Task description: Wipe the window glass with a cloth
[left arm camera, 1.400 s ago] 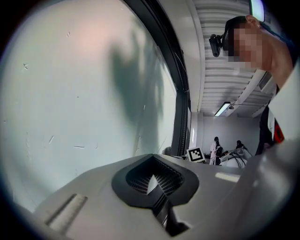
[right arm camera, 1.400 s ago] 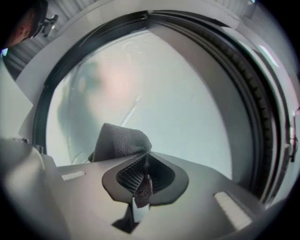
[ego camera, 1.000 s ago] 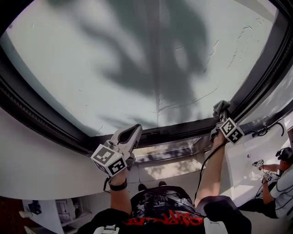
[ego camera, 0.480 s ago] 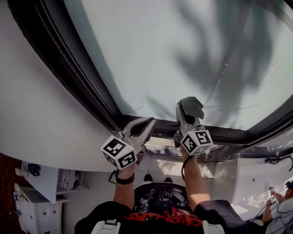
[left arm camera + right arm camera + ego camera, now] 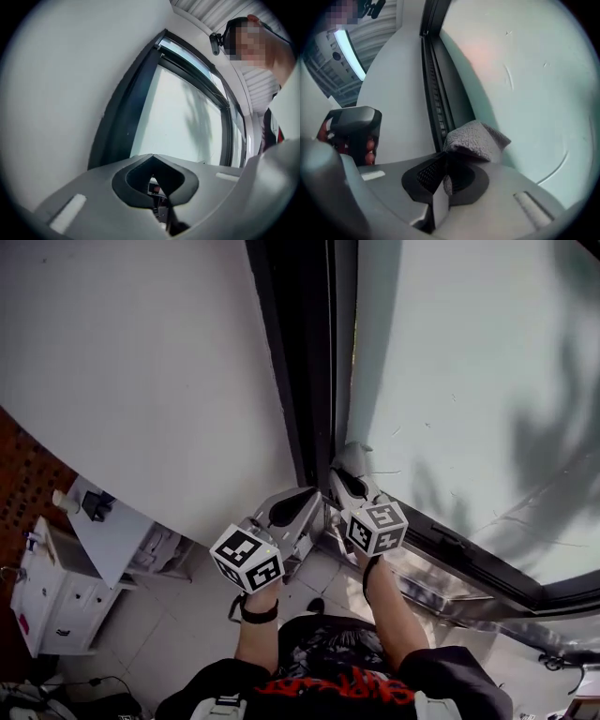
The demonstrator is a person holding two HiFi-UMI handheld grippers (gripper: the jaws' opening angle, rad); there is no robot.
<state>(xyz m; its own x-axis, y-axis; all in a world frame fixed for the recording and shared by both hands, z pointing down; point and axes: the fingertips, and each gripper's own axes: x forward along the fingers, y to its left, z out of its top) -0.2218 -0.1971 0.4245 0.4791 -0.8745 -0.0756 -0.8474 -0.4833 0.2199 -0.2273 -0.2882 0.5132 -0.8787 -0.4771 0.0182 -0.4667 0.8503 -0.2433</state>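
The window glass (image 5: 469,381) fills the right of the head view, and its dark frame (image 5: 305,362) runs up the middle. My right gripper (image 5: 348,461) is shut on a grey cloth (image 5: 476,138). The cloth rests against the glass (image 5: 525,70) right beside the left frame post (image 5: 433,93), near the pane's lower left corner. My left gripper (image 5: 298,504) hangs just left of and below the right one, in front of the frame. Its jaws are shut with nothing between them. In the left gripper view (image 5: 151,157) the glass (image 5: 178,122) lies ahead, apart from the jaws.
A white wall (image 5: 141,381) stands left of the frame. Below the glass runs a metal sill (image 5: 450,577). A white cabinet (image 5: 47,596) stands on the tiled floor at the lower left. The hand holding the left gripper (image 5: 354,131) is close beside the right gripper.
The right gripper has carried the cloth from the pane's lower right corner leftward to the left frame. The head view swung left with it. The left gripper stayed low and shut.
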